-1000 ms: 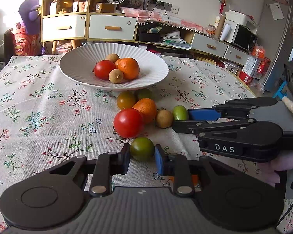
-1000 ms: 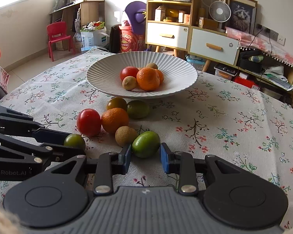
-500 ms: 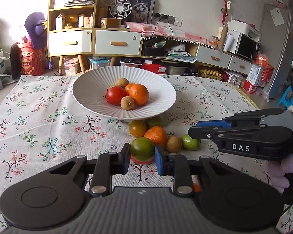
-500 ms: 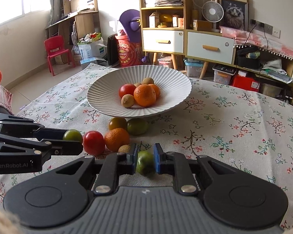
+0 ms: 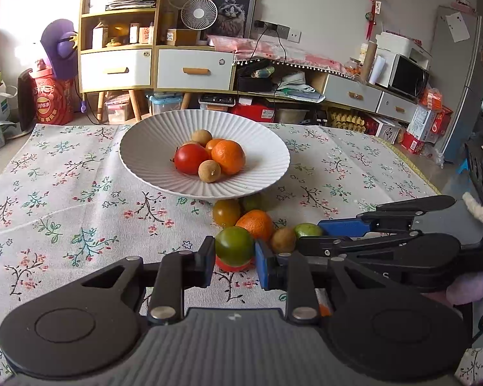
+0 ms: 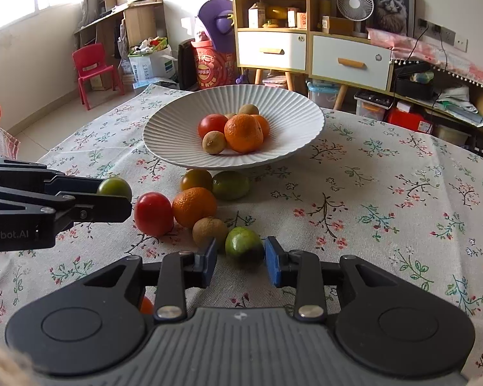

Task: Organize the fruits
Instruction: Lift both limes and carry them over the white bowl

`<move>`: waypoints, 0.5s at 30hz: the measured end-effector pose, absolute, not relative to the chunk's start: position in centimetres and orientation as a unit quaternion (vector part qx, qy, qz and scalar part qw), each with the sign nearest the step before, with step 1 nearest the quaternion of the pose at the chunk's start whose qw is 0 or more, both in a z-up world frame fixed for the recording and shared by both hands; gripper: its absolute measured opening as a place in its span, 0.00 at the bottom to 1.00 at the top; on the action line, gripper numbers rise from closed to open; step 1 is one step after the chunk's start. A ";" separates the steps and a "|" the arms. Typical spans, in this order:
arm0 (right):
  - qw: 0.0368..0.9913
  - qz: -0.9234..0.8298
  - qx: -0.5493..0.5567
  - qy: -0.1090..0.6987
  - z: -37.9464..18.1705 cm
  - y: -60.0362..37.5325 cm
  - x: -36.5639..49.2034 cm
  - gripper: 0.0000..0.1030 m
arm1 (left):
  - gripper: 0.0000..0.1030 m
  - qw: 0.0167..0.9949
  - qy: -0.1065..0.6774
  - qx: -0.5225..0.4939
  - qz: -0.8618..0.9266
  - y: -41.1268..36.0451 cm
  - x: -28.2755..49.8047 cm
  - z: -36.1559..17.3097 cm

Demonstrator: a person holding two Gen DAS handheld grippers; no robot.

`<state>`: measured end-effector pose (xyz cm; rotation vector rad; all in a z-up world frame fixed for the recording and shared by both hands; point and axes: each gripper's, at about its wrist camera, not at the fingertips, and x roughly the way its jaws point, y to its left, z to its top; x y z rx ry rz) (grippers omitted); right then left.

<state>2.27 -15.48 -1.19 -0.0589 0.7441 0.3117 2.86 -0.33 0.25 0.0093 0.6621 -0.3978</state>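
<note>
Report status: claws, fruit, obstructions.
Left claw shut on green tomato, raised. Right claw opening, lime between, ungripped. Longan crowds the lime.

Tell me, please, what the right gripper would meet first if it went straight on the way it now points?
Most likely the green fruit on the tablecloth, lying between the right gripper's opening jaws and not pressed. The small brown fruit sits just left of that line.

Left gripper (image 5: 234,255) clamps a green tomato (image 5: 234,245) between its fingers; right gripper (image 6: 240,259), angled downward, has jaws opening around a lime (image 6: 244,247).
</note>
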 end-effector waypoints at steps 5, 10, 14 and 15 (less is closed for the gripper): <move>0.919 0.150 -0.030 0.364 -1.2 -15.6 1.9 0.23 | 0.18 0.925 0.323 0.010 -0.200 -0.5 2.9 0.4; 0.925 0.157 -0.008 0.345 0.7 -15.8 1.8 0.23 | 0.18 0.930 0.309 0.007 -0.201 -0.2 3.4 1.8; 0.931 0.158 0.024 0.329 2.4 -16.4 2.1 0.23 | 0.18 0.932 0.308 0.001 -0.189 0.1 4.3 2.5; 0.931 0.158 0.033 0.328 2.8 -16.6 2.3 0.23 | 0.18 0.932 0.310 -0.002 -0.187 0.0 4.8 2.6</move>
